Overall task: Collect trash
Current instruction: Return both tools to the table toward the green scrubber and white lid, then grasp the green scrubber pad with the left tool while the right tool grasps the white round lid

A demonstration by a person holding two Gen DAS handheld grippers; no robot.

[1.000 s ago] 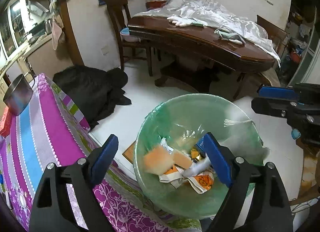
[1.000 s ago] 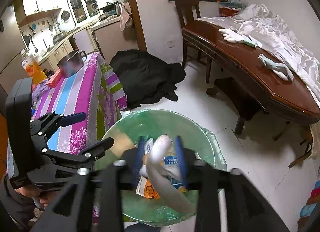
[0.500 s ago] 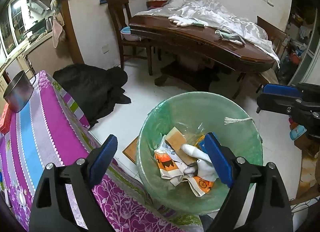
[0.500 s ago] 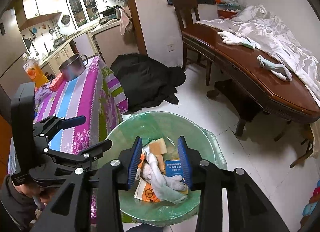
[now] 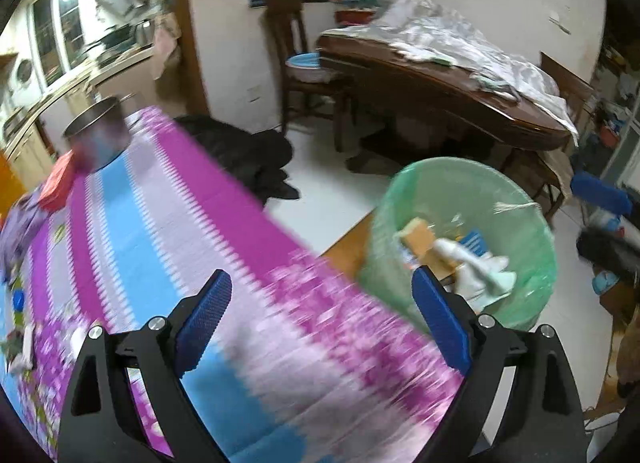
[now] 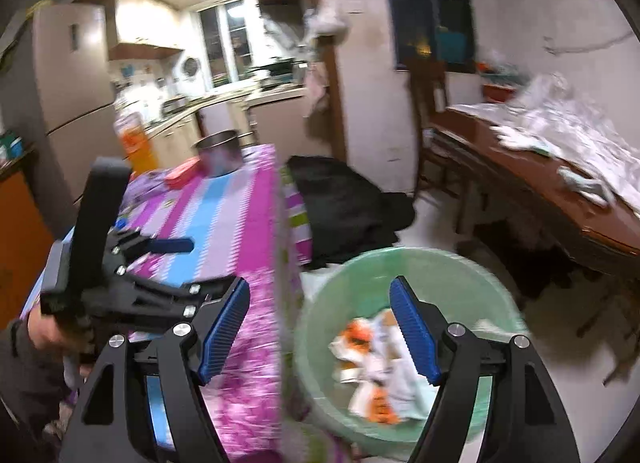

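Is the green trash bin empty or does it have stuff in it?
It has stuff in it. The green trash bin holds a white glove, a tan piece and orange-and-white wrappers, but it isn't full.

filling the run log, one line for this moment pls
left gripper: open, over table | right gripper: open, empty | bin: glove, wrappers inside

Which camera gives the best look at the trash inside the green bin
The left wrist view. The trash lies fairly sharp in the green bin, so the tan piece, white glove and blue packet read separately. In the right wrist view the same trash is motion-blurred, and the right gripper's finger covers part of it.
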